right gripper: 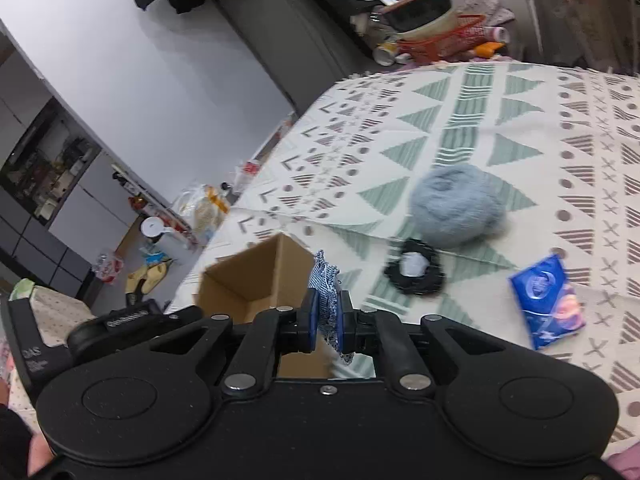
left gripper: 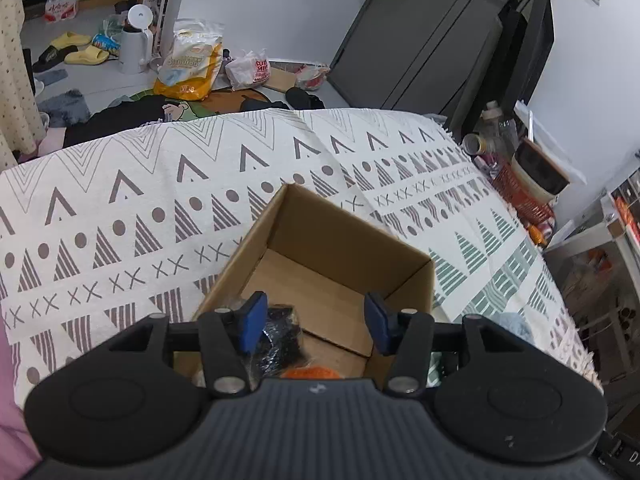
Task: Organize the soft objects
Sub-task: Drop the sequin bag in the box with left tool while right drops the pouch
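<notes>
Blue-striped fabric piece point(right gripper: 326, 300) is pinched in the right gripper point(right gripper: 327, 316), pads closed tight on it, frilly edge sticking up past the fingertips and a bit hanging below. Looks like a scrunchie or small cloth, can't tell which.

Cardboard box point(right gripper: 256, 276) sits just left of and slightly beyond that gripper, open top facing up. Judgement: the coming move is a short shift left and forward, then release over the opening. Right hand is the one carrying, so it's the one that matters.

Left gripper point(left gripper: 316, 322) hovers over the near end of the same box point(left gripper: 340, 248), jaws wide apart, nothing held. Below it inside the box: a dark plastic-wrapped item point(left gripper: 278, 338) and something orange point(left gripper: 310, 373), mostly hidden.

Still out on the patterned bedcover point(right gripper: 520, 128), right of the box: fluffy blue-grey ball point(right gripper: 456, 204), black ring-shaped scrunchie point(right gripper: 414, 266), blue tissue pack point(right gripper: 546, 304).

Risk: left gripper crowds the box opening.
</notes>
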A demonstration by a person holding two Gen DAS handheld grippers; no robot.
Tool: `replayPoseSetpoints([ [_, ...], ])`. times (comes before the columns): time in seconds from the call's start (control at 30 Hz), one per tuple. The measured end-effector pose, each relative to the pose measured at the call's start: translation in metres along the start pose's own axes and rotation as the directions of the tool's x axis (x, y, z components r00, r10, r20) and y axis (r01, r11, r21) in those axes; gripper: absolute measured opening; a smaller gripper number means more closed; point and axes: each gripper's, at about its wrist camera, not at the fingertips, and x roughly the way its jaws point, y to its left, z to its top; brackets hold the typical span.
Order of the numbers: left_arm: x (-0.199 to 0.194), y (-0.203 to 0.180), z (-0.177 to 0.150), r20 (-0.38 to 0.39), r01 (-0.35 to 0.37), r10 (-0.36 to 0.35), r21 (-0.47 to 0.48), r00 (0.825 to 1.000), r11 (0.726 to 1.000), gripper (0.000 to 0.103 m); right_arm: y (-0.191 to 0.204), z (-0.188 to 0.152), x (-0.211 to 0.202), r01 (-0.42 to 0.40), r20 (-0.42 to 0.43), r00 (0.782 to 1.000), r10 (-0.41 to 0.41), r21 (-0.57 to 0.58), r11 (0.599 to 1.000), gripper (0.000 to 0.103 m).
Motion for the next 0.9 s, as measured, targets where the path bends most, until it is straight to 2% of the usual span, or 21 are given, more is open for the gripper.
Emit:
replayPoseSetpoints([
  [0.3,-0.003,0.0,0.0,-0.006,0.031,-0.031,-0.01,1.0,0.999,0.054,0.043,0.001,0.025,-0.06,-0.023,0.998,0.059,-0.047,0.997,0.009],
  [0.43,-0.003,0.004,0.001,-0.002,0.031,-0.031,-0.028,1.0,0.999,0.058,0.054,0.0,0.041,-0.081,-0.038,0.996,0.079,-0.042,0.996,0.011],
  [0.47,-0.003,0.005,0.002,-0.001,0.03,-0.03,-0.031,1.0,0.999,0.058,0.056,-0.001,0.044,-0.095,-0.039,0.995,0.094,-0.037,0.995,0.016],
  [0.53,-0.001,0.007,0.003,-0.004,0.027,-0.027,-0.035,1.0,0.999,0.059,0.057,-0.002,0.049,-0.118,-0.045,0.992,0.117,-0.023,0.993,0.019],
  [0.63,0.002,0.009,0.004,-0.013,0.024,-0.024,-0.042,1.0,0.999,0.059,0.054,-0.003,0.05,-0.102,-0.053,0.994,0.1,-0.019,0.995,0.031],
  [0.7,0.004,0.009,0.004,-0.02,0.021,-0.022,-0.042,1.0,0.999,0.059,0.05,-0.004,0.047,-0.089,-0.053,0.995,0.088,-0.029,0.996,0.036],
  [0.77,0.005,0.007,0.004,-0.026,0.029,-0.03,-0.041,0.999,0.999,0.06,0.044,-0.005,0.041,-0.065,-0.045,0.997,0.064,-0.033,0.997,0.047],
  [0.9,0.006,-0.001,0.001,-0.03,0.037,-0.037,-0.008,0.999,0.999,0.066,0.031,-0.005,0.028,-0.042,-0.034,0.999,0.041,-0.047,0.998,0.051],
])
